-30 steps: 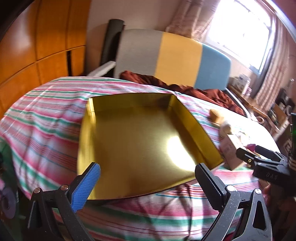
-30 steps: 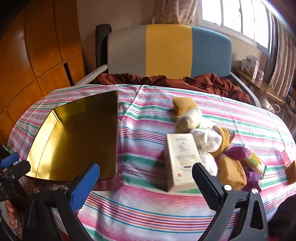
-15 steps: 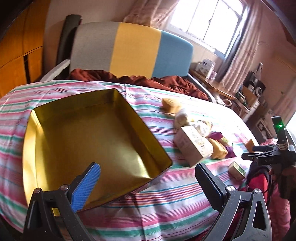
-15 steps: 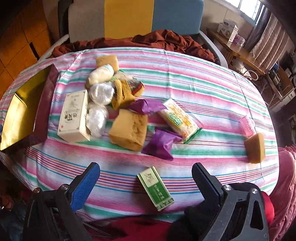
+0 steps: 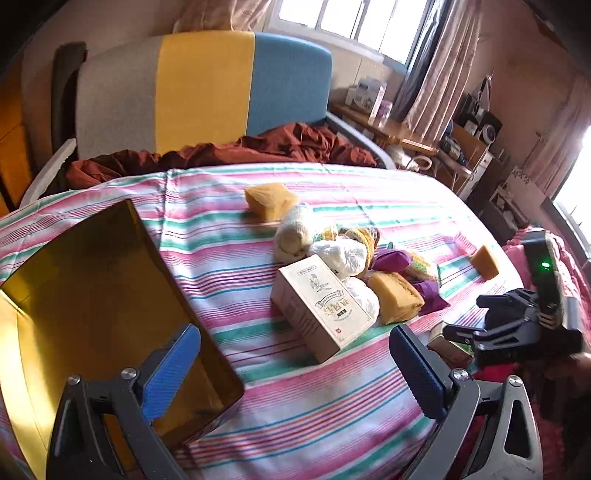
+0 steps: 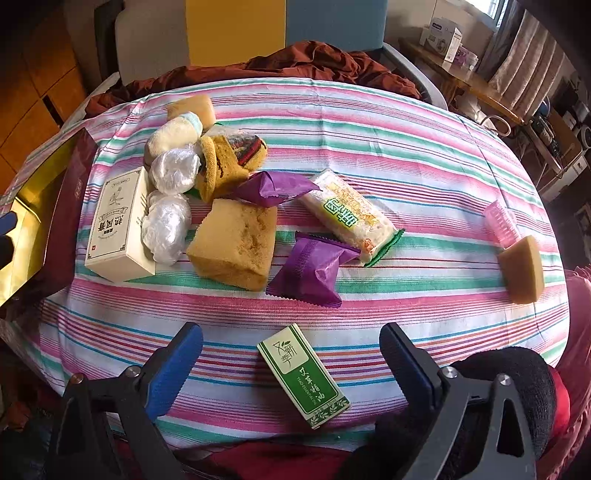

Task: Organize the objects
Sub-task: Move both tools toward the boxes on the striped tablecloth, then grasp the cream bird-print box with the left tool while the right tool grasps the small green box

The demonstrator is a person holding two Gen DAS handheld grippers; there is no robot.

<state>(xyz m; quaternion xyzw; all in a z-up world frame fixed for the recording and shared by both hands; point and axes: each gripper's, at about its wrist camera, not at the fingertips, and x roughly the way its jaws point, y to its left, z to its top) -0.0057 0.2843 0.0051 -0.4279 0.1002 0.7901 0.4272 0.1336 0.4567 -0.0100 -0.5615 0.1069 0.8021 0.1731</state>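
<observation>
The green box (image 6: pixel 303 374) is lying on the striped table (image 6: pixel 424 173) directly between the empty, wide-standing jaws of the right gripper (image 6: pixel 291 363), long axis running diagonally; the left gripper (image 5: pixel 295 363), also gaping empty, is hanging farther off.

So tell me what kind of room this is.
Probably a lived-in home room: a striped cloth covers the table, a colour-block chair stands behind it, and curtains hang by cluttered shelves.

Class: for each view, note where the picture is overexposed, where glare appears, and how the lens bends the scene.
Left wrist view: window blown out white, gold box glaring at its left edge. Right wrist view: evenly lit, striped tablecloth bulging like a dome, corners dark.
</observation>
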